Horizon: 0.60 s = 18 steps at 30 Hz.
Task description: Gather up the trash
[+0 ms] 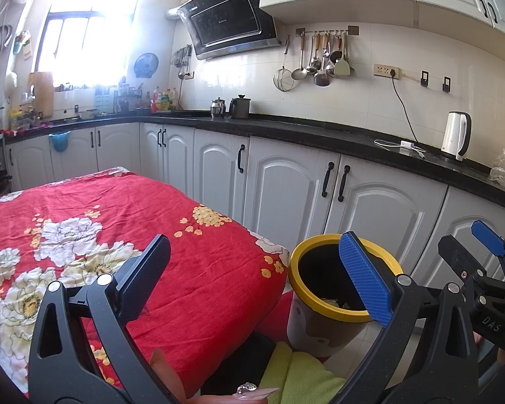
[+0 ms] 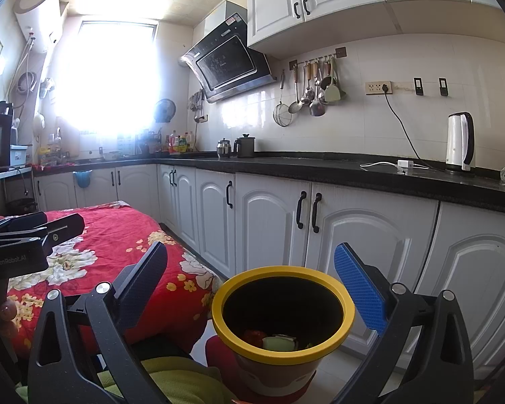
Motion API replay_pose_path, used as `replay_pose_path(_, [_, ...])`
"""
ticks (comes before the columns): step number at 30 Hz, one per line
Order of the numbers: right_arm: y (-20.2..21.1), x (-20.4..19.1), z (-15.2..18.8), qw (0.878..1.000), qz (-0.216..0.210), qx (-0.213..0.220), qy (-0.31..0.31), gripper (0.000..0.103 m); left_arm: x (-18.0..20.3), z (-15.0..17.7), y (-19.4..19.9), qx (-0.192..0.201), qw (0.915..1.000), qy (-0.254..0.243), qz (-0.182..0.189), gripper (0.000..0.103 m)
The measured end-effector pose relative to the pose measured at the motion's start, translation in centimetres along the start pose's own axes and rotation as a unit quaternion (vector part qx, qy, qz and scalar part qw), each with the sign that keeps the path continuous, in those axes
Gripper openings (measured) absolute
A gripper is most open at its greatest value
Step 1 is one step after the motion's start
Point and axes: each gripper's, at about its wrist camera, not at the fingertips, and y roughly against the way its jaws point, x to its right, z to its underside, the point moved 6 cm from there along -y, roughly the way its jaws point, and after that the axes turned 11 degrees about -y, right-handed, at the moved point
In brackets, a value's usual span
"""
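Note:
A trash bin with a yellow rim [image 2: 282,271] stands on the floor beside the table, right below my right gripper [image 2: 250,288]. That gripper is open and holds nothing. Inside the bin lie red and pale green scraps [image 2: 272,340]. In the left wrist view the bin [image 1: 294,269] sits behind the blue pad of my left gripper [image 1: 256,276], which is open and empty over the table's near corner. The right gripper [image 1: 471,245] shows at the right edge of that view. The left gripper [image 2: 47,222] shows at the left edge of the right wrist view.
A table with a red floral cloth [image 1: 118,208] fills the left. White cabinets [image 2: 269,229] under a black counter [image 1: 320,134] run behind the bin, with a white kettle [image 1: 456,134] and a charger cable on top. A green cloth [image 1: 296,373] and a person's fingertip [image 1: 252,391] lie below.

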Motion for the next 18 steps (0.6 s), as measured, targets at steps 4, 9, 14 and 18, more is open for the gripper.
replay_pose_path(4, [0.01, -0.01, 0.03, 1.0, 0.0, 0.0, -0.001, 0.097, -0.02, 0.02, -0.03, -0.001, 1.0, 0.001, 0.0, 0.092])
replay_pose_path(9, [0.04, 0.0, -0.01, 1.0, 0.001, 0.001, -0.001, 0.097, -0.23, -0.07, -0.02, -0.003, 1.0, 0.002, 0.0, 0.092])
replay_pose_path(14, [-0.11, 0.03, 0.12, 1.0, -0.001, -0.002, -0.001, 0.097, -0.36, -0.06, -0.25, -0.006, 0.9998, -0.01, -0.014, 0.092])
replay_pose_path(18, [-0.54, -0.09, 0.45, 1.0, -0.001, -0.009, 0.004, 0.097, -0.88, -0.04, -0.66, -0.016, 0.9997, -0.002, -0.018, 0.092])
